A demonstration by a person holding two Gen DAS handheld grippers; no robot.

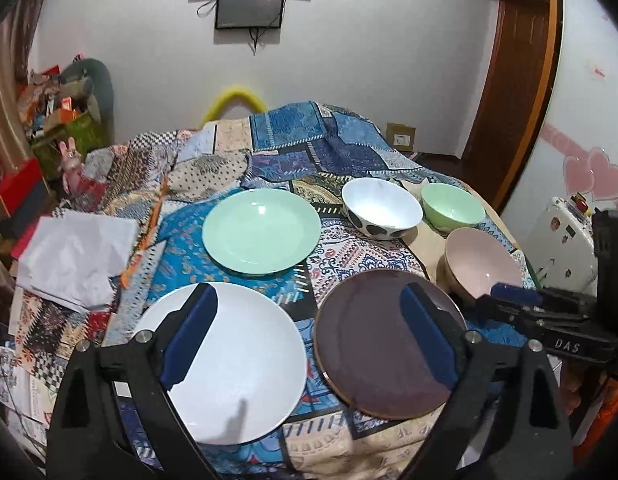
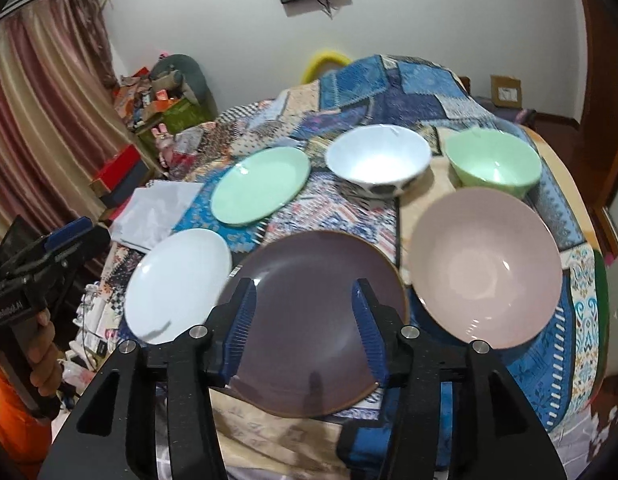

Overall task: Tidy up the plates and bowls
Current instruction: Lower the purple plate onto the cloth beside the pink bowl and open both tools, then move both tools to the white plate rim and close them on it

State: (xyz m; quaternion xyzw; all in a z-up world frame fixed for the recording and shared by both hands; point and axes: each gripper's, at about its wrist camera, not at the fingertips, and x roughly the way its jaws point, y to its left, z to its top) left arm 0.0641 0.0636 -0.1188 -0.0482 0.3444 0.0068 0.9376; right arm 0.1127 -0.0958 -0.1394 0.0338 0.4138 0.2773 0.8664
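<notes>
On the patchwork cloth lie a white plate (image 1: 249,360) (image 2: 177,284), a dark purple plate (image 1: 369,340) (image 2: 309,320) and a pale green plate (image 1: 261,230) (image 2: 261,186). Behind them stand a white bowl with black spots (image 1: 381,204) (image 2: 377,156), a green bowl (image 1: 453,204) (image 2: 493,160) and a pink bowl (image 1: 481,264) (image 2: 485,264). My left gripper (image 1: 309,320) hangs wide open above the gap between the white and purple plates, holding nothing. My right gripper (image 2: 305,292) is open over the purple plate, its pads clear of it.
Crumpled white paper (image 1: 73,256) lies on the table's left side. Boxes and clutter (image 1: 61,120) pile up beyond it. The table's right edge (image 2: 581,208) drops off by a wooden door (image 1: 517,80). A hand (image 2: 45,340) grips the left tool's handle.
</notes>
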